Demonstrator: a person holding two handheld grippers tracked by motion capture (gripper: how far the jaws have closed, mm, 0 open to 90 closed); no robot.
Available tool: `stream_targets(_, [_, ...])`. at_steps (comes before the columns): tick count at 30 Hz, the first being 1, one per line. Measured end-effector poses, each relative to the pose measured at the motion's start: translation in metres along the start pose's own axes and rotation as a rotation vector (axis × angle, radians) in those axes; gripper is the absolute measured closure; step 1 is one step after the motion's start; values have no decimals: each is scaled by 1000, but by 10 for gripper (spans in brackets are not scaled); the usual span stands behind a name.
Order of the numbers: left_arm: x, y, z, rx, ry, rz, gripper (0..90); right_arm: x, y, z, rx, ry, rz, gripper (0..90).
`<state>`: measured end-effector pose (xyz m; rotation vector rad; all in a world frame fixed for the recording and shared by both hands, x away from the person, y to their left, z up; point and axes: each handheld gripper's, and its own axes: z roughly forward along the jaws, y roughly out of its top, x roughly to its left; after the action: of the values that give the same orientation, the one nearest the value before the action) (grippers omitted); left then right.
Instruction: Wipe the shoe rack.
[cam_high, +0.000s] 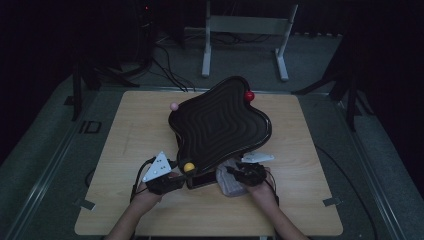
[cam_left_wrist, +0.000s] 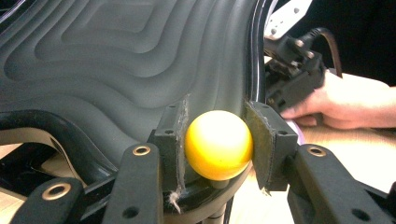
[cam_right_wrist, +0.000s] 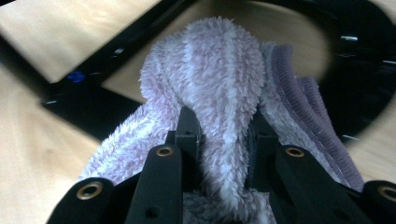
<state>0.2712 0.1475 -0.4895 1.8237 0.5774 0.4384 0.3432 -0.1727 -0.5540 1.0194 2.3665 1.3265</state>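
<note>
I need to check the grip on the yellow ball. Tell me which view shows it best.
The left gripper view: the yellow ball sits large and sharp, clamped between the left tongs. In the high view it is a small dot at the black tray's near rim. The right gripper view shows the right tongs pinching a fluffy cloth instead.

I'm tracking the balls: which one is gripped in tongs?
The yellow ball, clamped in the left tongs at the tray's near edge. The red and pink balls sit free at its far rim.

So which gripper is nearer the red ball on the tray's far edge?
Right, narrowly. The right gripper, shut on the fluffy cloth, sits almost straight below the red ball; the left gripper holds the yellow ball, farther left.
</note>
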Motion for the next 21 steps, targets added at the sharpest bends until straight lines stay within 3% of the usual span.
stream_targets(4, [0,0,0,-1,-1,-2,601,-18,0,-4,-10,-27,29,719])
stream_targets(10, [0,0,1,-2,-4,1,602,-27,6,-2,-6,-66,18,718])
stream_targets(15, [1,-1,1,-5,-9,-2,602,-41,10,-3,-5,-125,55,716])
stream_targets(18, [1,-1,1,-6,-10,-2,602,-51,12,-3,-7,-110,116,712])
stream_targets(21, [2,-1,1,-9,-11,-2,602,-49,19,-2,-14,-117,84,713])
